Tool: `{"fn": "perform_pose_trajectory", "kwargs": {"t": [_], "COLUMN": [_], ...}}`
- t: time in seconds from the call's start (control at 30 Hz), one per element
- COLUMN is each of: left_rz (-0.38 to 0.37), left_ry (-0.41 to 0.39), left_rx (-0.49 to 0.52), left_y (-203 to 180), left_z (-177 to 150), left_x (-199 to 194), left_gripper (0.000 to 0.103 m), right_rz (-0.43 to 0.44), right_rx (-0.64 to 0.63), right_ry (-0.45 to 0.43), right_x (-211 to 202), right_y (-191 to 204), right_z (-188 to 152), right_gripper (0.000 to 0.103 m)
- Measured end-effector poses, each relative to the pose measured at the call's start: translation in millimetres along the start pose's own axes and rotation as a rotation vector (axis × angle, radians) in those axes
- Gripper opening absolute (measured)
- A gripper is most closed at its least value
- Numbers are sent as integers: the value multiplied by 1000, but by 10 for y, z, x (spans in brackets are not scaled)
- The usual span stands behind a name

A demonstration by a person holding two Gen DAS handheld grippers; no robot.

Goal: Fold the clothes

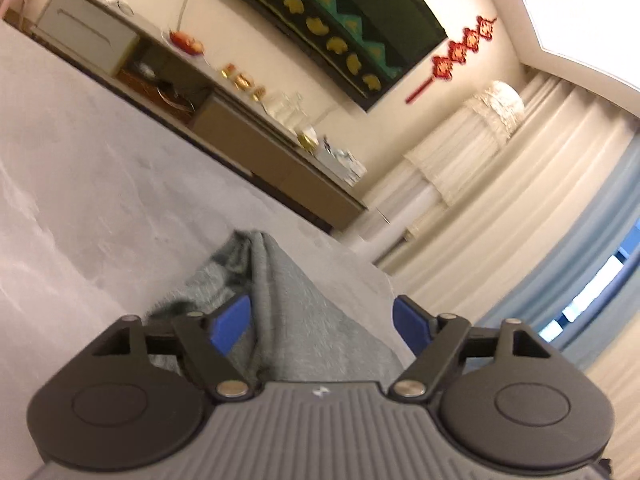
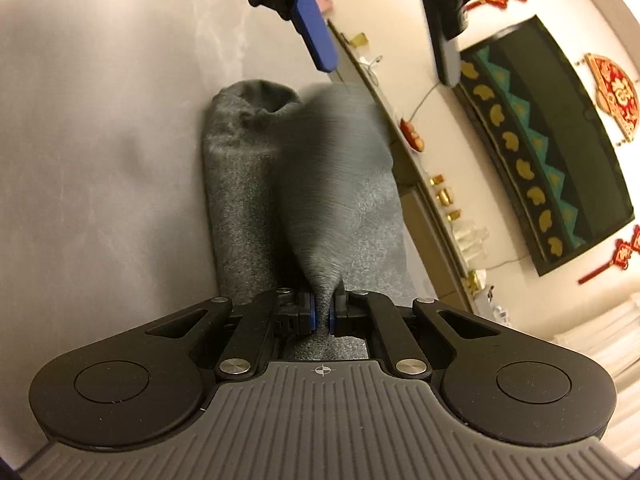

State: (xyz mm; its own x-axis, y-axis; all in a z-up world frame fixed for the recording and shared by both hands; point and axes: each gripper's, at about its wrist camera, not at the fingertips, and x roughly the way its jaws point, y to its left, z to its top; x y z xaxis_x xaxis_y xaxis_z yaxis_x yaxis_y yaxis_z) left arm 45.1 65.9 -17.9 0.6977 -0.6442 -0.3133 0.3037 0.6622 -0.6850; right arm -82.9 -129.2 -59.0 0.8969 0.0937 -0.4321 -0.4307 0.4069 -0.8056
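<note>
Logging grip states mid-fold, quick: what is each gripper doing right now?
Left gripper: open, holding nothing, grey garment lying between its fingers.
Right gripper: shut on a pinched fold of the grey garment.

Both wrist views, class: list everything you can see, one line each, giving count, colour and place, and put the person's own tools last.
Sock: one, grey, flat on the table.
Second sock: one, grey, lifted and blurred above the first.
Table: one, pale grey marble look, under the socks.
Sideboard: one, brown and grey, against the far wall.
Screen: one, dark with green and gold pattern, on the wall.
Hanging knots: red, beside the screen.
Curtains: cream and blue, at the right.
Right gripper: black, blue pads, jaws shut on the second sock.
Left gripper: black, blue pads, jaws open.
</note>
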Motion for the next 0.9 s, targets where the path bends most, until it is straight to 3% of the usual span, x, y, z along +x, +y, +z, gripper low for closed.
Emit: {"fn": "perform_pose_trajectory", "kwargs": {"t": [0.07,0.2,0.23,0.3,0.33,0.4,0.43,0.5,0.57,0.73,0.8,0.9], "left_rz": [-33,46,51,62,67,78,84,94,105,128,125,120], "left_ry": [68,157,188,251,283,346,378,441,493,522,508,503], "left_rx": [3,46,59,85,99,125,138,164,195,298,274,227], "left_y": [9,24,37,62,75,100,113,139,149,41,60,78], "left_z": [-14,-57,-46,-26,-16,5,15,35,55,99,98,100], "left_x": [129,349,391,473,514,597,638,720,788,819,780,693], "left_gripper": [83,78,72,37,33,27,27,26,26,27,29,29], "right_rz": [2,8,8,8,9,41,60,94,142,324,408,424], "right_rx": [9,35,40,49,51,66,74,99,200,583,724,936], "right_ry": [3,1,1,2,3,-5,-10,-11,11,92,103,-8], "right_x": [-13,-49,-53,-60,-62,-111,-139,-213,-290,-437,-518,-769], "right_y": [20,51,57,70,76,104,120,137,25,-299,-368,-492], "right_z": [-2,-22,-24,-32,-39,-81,-105,-155,-214,-502,-634,-812], "right_gripper": [0,0,0,0,2,17,33,38,39,39,38,34]}}
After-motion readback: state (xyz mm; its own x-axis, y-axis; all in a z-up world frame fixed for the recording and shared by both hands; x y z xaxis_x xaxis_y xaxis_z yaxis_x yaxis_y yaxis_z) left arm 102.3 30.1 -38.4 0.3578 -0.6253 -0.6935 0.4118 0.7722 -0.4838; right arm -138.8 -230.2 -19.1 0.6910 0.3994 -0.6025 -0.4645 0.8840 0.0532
